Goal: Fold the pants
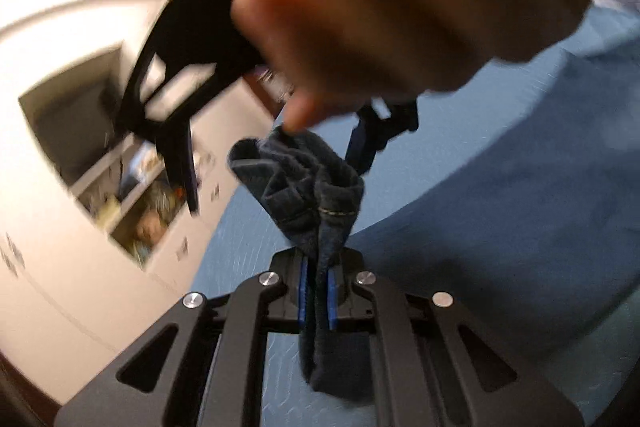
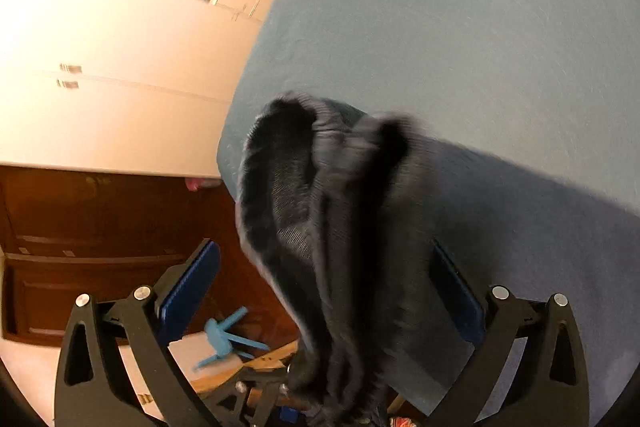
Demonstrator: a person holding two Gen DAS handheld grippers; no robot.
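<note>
Pants [image 1: 316, 187] hang bunched over the blue bed [image 1: 520, 227], clenched only in my left gripper [image 1: 316, 291]; my right gripper [image 2: 324, 291] gapes around loose cloth, so it may slip free.

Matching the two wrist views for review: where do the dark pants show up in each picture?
Left wrist: the pants bunch at lower centre, pinched between the left gripper pads.
Right wrist: the pants hang at centre to bottom, between the spread fingers of the right gripper, no pad pressing on them.
Shared landmark: the blue surface behind the cloth.
</note>
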